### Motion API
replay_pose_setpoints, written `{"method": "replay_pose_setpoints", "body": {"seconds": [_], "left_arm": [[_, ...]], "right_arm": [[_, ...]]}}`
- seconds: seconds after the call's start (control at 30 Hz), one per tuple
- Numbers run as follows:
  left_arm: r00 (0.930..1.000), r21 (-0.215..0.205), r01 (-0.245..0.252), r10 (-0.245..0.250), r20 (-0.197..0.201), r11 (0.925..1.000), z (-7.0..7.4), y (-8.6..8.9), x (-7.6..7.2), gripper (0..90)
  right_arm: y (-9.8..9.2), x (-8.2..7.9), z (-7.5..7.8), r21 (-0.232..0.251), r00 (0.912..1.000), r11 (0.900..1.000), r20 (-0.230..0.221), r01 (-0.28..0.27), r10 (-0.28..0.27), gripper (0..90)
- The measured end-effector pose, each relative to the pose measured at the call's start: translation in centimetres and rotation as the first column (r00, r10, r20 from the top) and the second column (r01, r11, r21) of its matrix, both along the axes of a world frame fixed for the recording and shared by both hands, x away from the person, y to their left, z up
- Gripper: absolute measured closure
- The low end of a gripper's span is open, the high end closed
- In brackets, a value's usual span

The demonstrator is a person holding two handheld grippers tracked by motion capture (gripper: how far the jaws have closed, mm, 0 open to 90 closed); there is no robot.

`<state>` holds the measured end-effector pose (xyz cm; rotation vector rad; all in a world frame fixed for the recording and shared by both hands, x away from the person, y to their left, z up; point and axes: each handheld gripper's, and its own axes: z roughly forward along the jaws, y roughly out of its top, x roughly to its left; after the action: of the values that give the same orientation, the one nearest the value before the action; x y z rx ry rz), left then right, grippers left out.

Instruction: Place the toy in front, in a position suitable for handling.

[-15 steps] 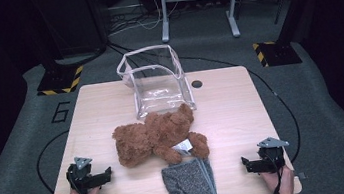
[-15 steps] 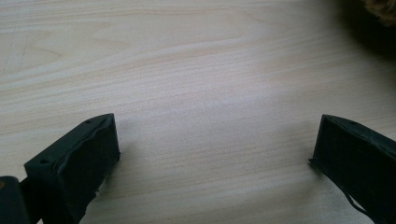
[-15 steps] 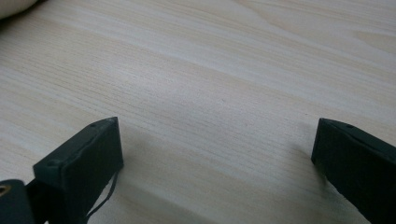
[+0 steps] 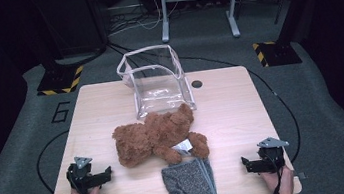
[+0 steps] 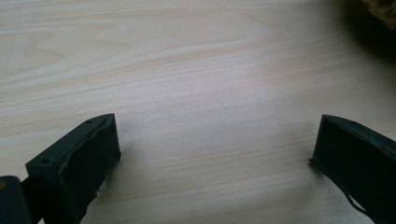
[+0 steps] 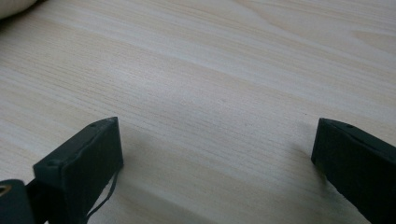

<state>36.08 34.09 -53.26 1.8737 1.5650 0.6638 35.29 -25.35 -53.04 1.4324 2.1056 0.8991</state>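
Fingers spread wide and pinching nothing, the left gripper (image 4: pixel 105 174) and the right gripper (image 4: pixel 246 163) rest near the front corners of the tabletop (image 4: pixel 241 103), each held in one of the person's hands; bare wood shows between the black fingers (image 5: pixel 74 163) in the left gripper view and between the fingers (image 6: pixel 79 165) in the right gripper view. Between the two lies a brown teddy bear (image 4: pixel 157 134) at mid-tabletop, a white tag on it, touching a grey knitted garment (image 4: pixel 189 181) at the front edge. A clear plastic bag (image 4: pixel 155 81) stands open at the far edge. The bear looks light, soft and squashy, unlikely to slip; a limb or the plump body seems the best hold. The limp knit would sag, so its hem suits a pinch.
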Motion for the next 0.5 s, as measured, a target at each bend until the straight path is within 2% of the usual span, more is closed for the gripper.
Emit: {"method": "replay_pose_setpoints", "body": {"seconds": [0.37, 0.5], "left_arm": [[1.0000, 0.001, 0.001, -0.001, 0.001, 1.0000, 0.00, 0.00, -0.01, 0.3], [1.0000, 0.000, 0.000, 0.000, 0.000, 1.0000, 0.01, 0.00, 0.01, 0.3]], "right_arm": [[0.08, -0.02, 0.03, -0.010, 0.9996, 1.000, -0.007, 0.026, -0.026, 0.0], [0.38, 0.06, 0.31, 0.005, 0.9986, 0.999, -0.039, 0.036, -0.036, 0.0]]}}
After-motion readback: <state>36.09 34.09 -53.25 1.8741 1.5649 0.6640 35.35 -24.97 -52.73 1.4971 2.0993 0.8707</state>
